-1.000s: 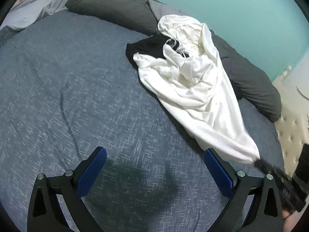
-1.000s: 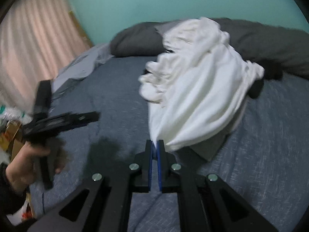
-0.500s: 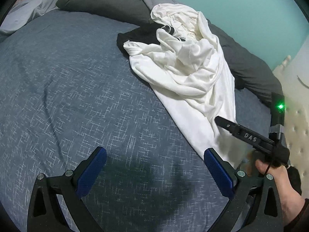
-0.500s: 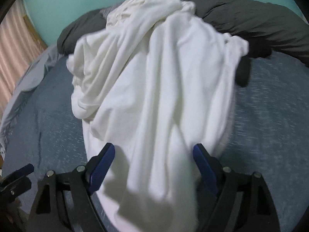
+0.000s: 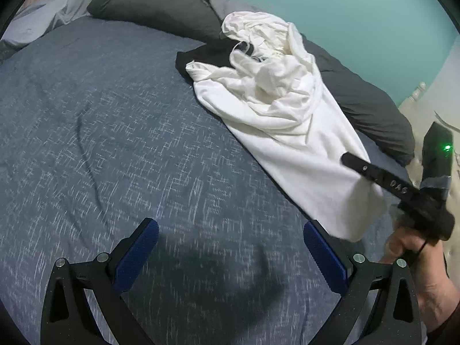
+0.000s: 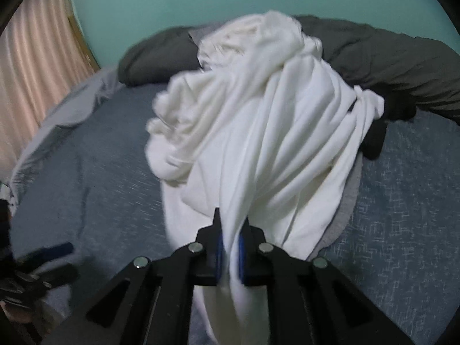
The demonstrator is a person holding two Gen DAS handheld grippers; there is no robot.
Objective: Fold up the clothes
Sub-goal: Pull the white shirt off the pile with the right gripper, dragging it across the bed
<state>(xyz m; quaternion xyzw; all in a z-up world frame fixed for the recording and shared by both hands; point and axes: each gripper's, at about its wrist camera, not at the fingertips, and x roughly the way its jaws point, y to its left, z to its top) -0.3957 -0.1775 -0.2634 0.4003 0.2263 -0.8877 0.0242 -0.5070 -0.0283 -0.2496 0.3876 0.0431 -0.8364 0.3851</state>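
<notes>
The right gripper (image 6: 230,231) has its fingers (image 6: 216,240) clenched on a fold of the white garment (image 6: 258,120), which trails away across the blue bed (image 5: 115,143) toward dark pillows (image 5: 161,3). The left gripper (image 5: 230,253) hovers spread wide and empty, the garment's near edge just beyond its right finger, seemingly untouched.

The left gripper (image 5: 230,254) hovered over the blue bedspread (image 5: 109,143), its blue-padded fingers (image 5: 138,256) spread wide with nothing between them. Ahead lay a crumpled white garment (image 5: 281,120), stretched from the dark grey pillows (image 5: 161,3) toward the near right — a black garment (image 5: 201,56) showed beneath its far end. At the right edge a hand (image 5: 414,258) held the right gripper (image 5: 373,172), its black fingers against the white cloth's near end; whether they pinched it could not be told from here.
</notes>
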